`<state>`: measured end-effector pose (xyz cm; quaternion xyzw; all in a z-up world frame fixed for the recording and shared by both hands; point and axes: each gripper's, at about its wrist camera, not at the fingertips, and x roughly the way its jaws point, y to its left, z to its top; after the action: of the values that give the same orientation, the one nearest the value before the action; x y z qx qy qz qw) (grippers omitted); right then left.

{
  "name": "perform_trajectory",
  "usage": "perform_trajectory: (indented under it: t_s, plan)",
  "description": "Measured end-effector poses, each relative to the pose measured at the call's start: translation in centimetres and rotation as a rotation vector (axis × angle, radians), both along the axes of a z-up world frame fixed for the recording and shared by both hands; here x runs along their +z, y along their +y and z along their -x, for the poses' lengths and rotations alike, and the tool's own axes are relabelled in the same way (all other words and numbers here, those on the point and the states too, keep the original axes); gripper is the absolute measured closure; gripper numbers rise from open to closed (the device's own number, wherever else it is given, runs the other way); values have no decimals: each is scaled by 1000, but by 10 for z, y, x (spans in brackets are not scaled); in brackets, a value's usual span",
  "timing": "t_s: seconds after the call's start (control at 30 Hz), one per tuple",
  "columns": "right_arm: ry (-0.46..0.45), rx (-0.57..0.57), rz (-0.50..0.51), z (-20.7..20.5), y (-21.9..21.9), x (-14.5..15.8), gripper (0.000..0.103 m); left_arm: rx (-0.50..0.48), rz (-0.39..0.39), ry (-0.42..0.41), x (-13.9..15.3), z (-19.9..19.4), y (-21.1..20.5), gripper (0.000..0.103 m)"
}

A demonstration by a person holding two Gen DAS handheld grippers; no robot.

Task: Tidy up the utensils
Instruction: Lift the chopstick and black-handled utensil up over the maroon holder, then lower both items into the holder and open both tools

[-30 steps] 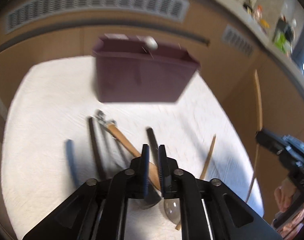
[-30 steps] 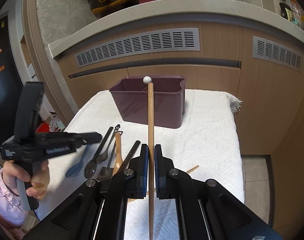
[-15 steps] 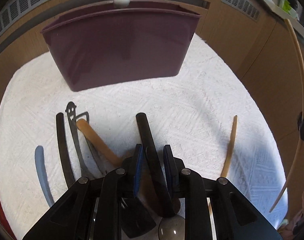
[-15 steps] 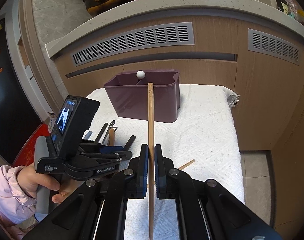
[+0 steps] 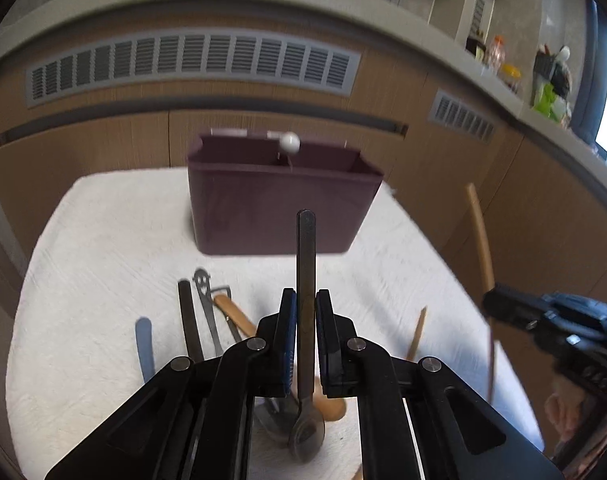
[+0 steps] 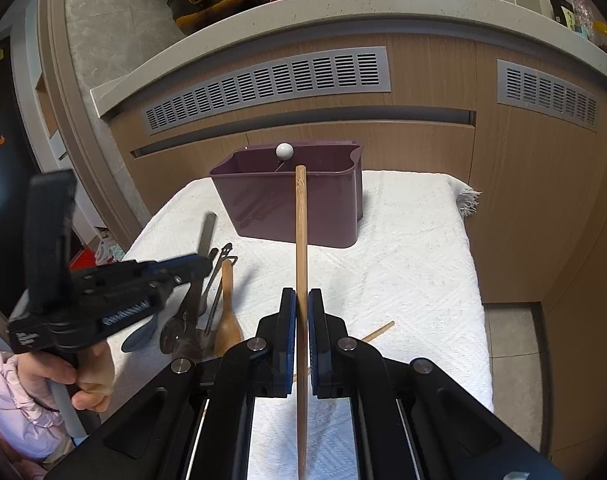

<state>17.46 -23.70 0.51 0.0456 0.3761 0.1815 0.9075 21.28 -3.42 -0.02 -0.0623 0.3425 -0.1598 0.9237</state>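
1. The left gripper (image 5: 302,312) is clamped on a dark metal spoon (image 5: 305,276), lifted above the white cloth (image 5: 103,264).
2. The right gripper (image 6: 301,312) pinches a wooden chopstick (image 6: 301,240).
3. Loose utensils lie beside them, a wooden spoon (image 6: 226,312) among them.
4. Beyond stands the maroon utensil holder (image 6: 287,208), a white-knobbed stick (image 6: 284,151) inside.

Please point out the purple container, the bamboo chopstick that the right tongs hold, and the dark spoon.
purple container (image 6: 303,216): right wrist view, front wall.
bamboo chopstick (image 6: 301,232): right wrist view, middle of shaft.
dark spoon (image 5: 305,256): left wrist view, handle.
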Motion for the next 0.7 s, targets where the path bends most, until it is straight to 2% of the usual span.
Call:
perform_trajectory:
  t_s: [0.13,0.33,0.5,0.6,0.7]
  plan:
    - [-18,3,-30,-3,0,7,98,-3,38,-105,35,2,1,100]
    - [-120,21,-36,-21,5,49,98,-29,86,-245,102,-13,9,100]
    - [-288,-7,-48,-51,3,117,98,5,69,-437,161,-31,15,100]
    - [-400,-22,-71,-68,5,148,98,49,70,-532,180,-45,24,100]
    - [-459,-35,-97,-91,9,160,98,87,80,-563,183,-65,32,100]
